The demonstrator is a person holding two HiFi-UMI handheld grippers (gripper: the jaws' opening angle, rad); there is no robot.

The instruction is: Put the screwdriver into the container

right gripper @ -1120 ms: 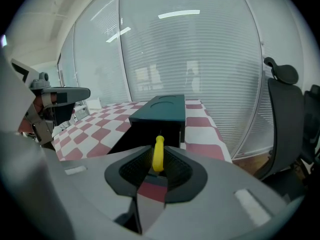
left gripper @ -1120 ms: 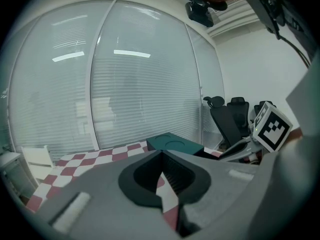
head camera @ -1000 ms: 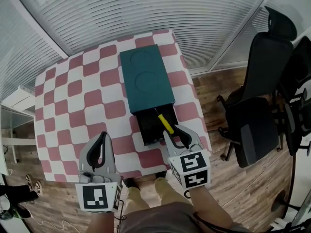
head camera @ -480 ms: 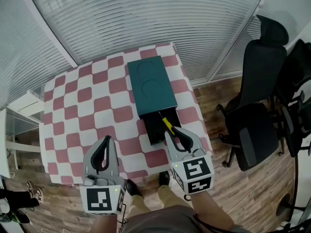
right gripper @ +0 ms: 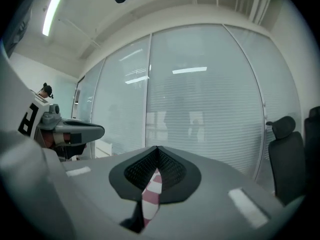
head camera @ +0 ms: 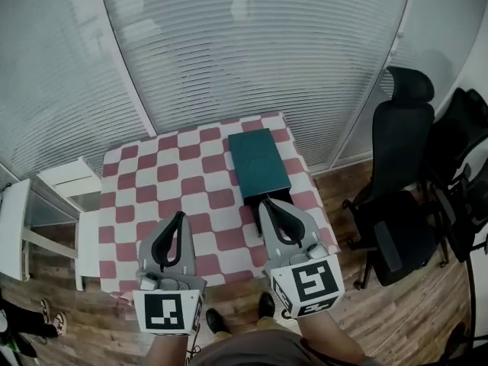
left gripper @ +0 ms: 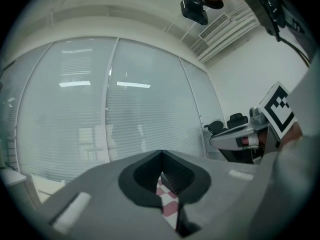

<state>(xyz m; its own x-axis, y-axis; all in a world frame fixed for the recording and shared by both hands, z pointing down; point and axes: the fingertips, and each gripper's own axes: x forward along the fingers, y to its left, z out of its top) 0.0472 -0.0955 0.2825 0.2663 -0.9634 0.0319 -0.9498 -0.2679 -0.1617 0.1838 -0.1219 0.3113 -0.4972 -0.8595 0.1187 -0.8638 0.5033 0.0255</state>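
The teal container [head camera: 259, 162] sits on the right side of the red-and-white checked table [head camera: 168, 181]. Its dark drawer end [head camera: 257, 200] peeks out beside my right gripper [head camera: 267, 202], which covers the rest. No screwdriver shows in any view. The right gripper's jaws have just been closing and now meet with nothing between them [right gripper: 157, 149]. My left gripper [head camera: 180, 216] hangs over the table's front part, also shut and empty [left gripper: 161, 156]. Both point level, high above the cloth. Each shows in the other's view, the right gripper [left gripper: 240, 139] and the left gripper [right gripper: 70, 131].
Black office chairs [head camera: 400, 155] stand on the wooden floor right of the table. A white side table [head camera: 65, 178] and a white shelf [head camera: 11, 227] are on the left. A blind-covered glass wall [head camera: 252, 44] runs behind the table. Someone's shoes [head camera: 49, 322] are at bottom left.
Both grippers have risen well above the table, which now looks smaller. The right jaws went from open to shut. The yellow-handled screwdriver seen in the drawer earlier is now hidden.
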